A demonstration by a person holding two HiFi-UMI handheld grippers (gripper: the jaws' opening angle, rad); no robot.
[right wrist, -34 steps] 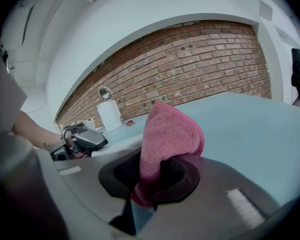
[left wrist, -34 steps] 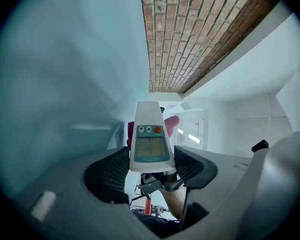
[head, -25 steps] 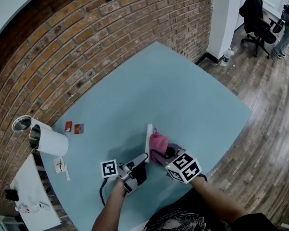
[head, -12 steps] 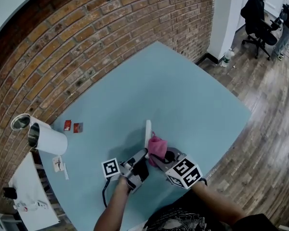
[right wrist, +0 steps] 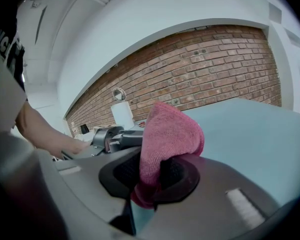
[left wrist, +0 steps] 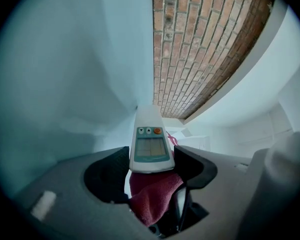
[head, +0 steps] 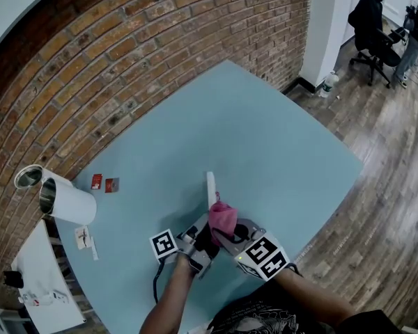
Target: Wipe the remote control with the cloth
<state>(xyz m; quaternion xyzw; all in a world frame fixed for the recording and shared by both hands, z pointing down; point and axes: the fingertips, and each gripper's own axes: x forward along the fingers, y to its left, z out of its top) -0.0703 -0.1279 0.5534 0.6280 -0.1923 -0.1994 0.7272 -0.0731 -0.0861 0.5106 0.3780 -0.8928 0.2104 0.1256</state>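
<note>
A white remote control (head: 210, 186) with a small screen and an orange button sticks out from my left gripper (head: 203, 234), which is shut on its lower end. In the left gripper view the remote (left wrist: 150, 145) sits between the two pads of my left gripper (left wrist: 151, 165), and the pink cloth (left wrist: 152, 196) lies just under it. My right gripper (head: 230, 229) is shut on the pink cloth (head: 223, 216), a bunched wad pressed against the remote's side. In the right gripper view, that cloth (right wrist: 169, 141) bulges out of my right gripper (right wrist: 152, 176).
The light blue table (head: 265, 138) runs to a brick wall. At its left stand a white cylinder (head: 70, 202) and a metal cup (head: 29, 177), with two small red packets (head: 106, 184) nearby. A black office chair (head: 373, 26) and a bottle (head: 327, 81) are on the wood floor.
The cloth has slid down along the remote toward the left gripper. The left gripper has turned a little, and the remote's tip now points further up the table.
</note>
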